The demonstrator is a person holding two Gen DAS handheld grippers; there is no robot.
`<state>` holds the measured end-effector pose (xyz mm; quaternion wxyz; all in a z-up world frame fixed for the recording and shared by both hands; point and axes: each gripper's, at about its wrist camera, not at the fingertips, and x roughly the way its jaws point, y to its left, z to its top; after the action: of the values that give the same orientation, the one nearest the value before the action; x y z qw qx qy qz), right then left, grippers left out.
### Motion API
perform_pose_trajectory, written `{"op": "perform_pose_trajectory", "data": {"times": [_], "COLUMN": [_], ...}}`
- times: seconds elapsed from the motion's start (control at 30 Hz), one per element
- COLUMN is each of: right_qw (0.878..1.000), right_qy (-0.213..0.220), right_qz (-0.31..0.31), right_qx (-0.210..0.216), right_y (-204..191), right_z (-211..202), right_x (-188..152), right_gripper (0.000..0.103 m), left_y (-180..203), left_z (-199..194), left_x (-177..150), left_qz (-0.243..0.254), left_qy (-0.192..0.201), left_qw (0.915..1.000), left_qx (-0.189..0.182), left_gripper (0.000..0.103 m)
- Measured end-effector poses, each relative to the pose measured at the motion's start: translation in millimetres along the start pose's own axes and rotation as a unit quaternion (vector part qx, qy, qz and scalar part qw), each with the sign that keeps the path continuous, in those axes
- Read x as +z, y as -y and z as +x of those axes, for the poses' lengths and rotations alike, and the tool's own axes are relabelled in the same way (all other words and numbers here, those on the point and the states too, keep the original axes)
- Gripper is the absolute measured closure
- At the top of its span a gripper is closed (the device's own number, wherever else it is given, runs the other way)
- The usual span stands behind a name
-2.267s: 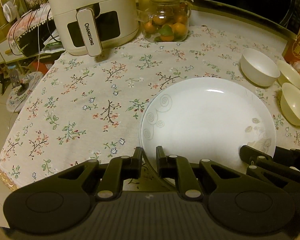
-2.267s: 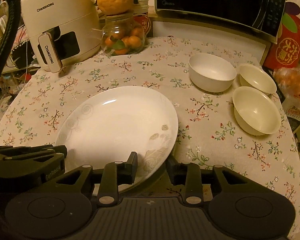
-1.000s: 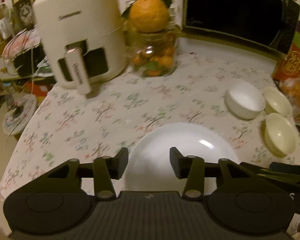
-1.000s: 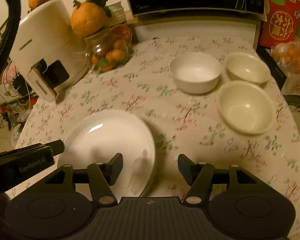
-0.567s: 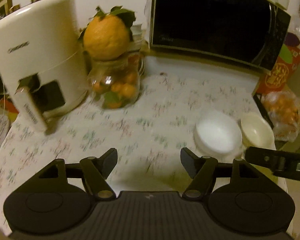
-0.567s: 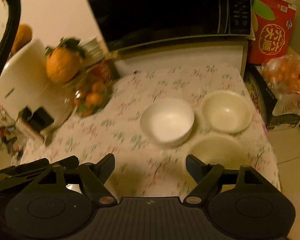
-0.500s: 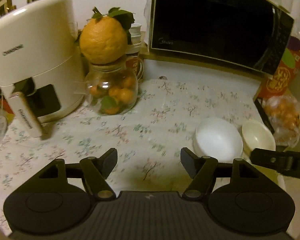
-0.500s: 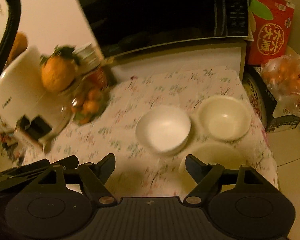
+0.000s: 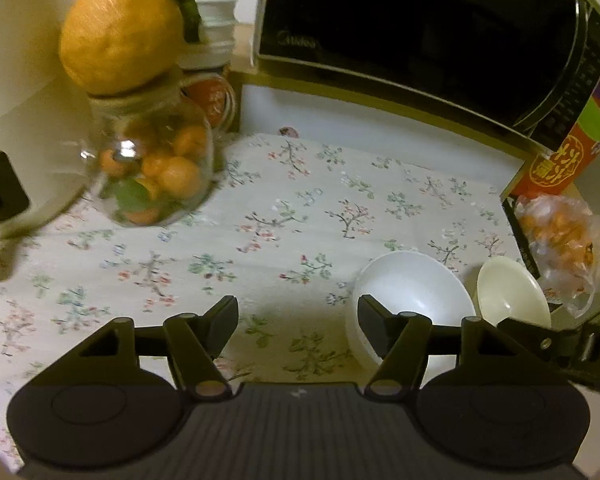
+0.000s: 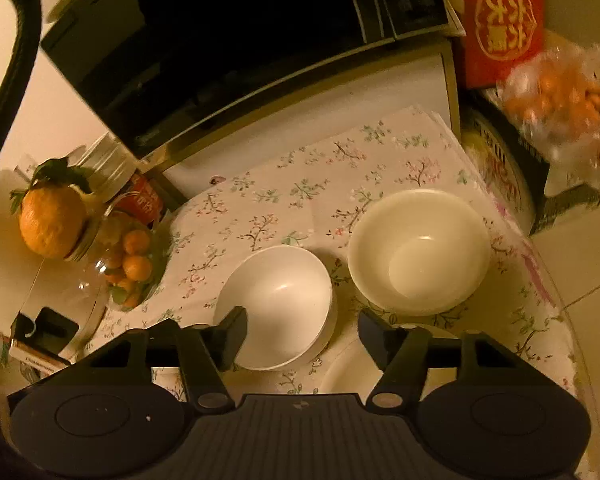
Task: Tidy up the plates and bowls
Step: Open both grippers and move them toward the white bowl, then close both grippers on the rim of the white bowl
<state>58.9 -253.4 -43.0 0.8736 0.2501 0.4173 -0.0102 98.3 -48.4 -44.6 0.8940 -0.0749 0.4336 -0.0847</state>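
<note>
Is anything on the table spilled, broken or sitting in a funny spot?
Nothing is spilled or broken. One funny thing: a big orange fruit sits balanced on the mouth of the glass jar of little oranges. The bowls stand upright.

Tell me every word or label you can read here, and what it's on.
"Midea": on the microwave, low on its door at the left.
Large gold Chinese characters in a ring: on the red box; I can't read them surely.
Print on the microwave's button panel and on the red can: too small or blurred.
</note>
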Motion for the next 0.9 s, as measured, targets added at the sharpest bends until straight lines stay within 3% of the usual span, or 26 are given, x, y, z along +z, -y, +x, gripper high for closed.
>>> {"op": "perform_pose_trajectory", "data": {"times": [0.2,0.67,0.9], "right_qw": [1.0,0.999,0.999], "right_qy": [-0.012,-0.029,-0.034], "right_qz": [0.005,0.016,-0.01], "right_qx": [0.001,-0.013,-0.035], "right_y": [2.6,1.6,-2.1], "right_z": [20.7,44.6,53.4], "right_x": [3.8,3.8,-2.1], "right_gripper": [0.06,0.07,0.087], "left_y": [5.8,22.8,28.0], "left_z": [16.8,39.4,44.9], "left_x": [-0.2,-6.7,-11.6], "left_qz": [-0.006,0.015,0.027], "left_qy": [-0.015,-0.032,-0.041], "left_qw": [0.9999,0.9994,0.9988], "left_qx": [-0.004,-0.006,-0.009], "left_gripper": [0.048,0.063,0.086]}}
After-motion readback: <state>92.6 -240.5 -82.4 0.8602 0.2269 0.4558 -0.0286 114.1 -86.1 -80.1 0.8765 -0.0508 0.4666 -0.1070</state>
